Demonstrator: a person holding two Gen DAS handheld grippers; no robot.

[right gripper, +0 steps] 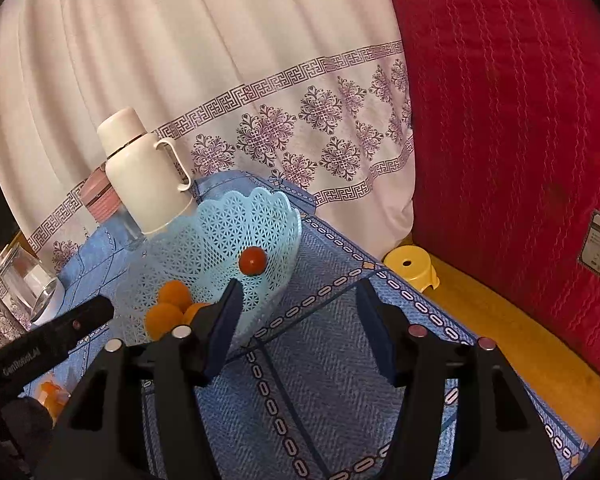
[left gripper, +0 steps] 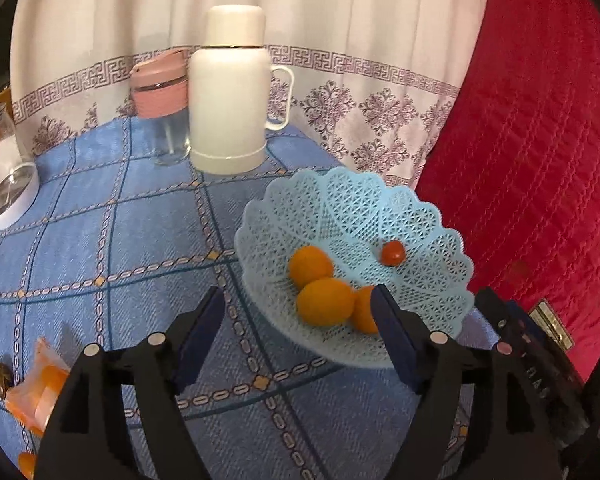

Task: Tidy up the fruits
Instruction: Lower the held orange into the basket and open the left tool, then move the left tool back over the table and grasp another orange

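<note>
Inside the blue lattice basket [left gripper: 420,216] lie three oranges [left gripper: 325,301] and a small red fruit [left gripper: 393,252]. Both hand-held grippers, left [left gripper: 300,336] and right [right gripper: 298,320], gape empty beside it. Nudging its rim could tip it; possibly more fruit waits at the worktop's [left gripper: 140,240] near-left edge.

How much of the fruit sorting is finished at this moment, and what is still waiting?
Done: three oranges and a small red tomato lie in the light blue lattice basket. In hand: nothing; the left gripper and right gripper both stand open and empty near the basket. Left: an orange fruit in a clear wrapper and another orange piece remain on the blue tablecloth.
</note>
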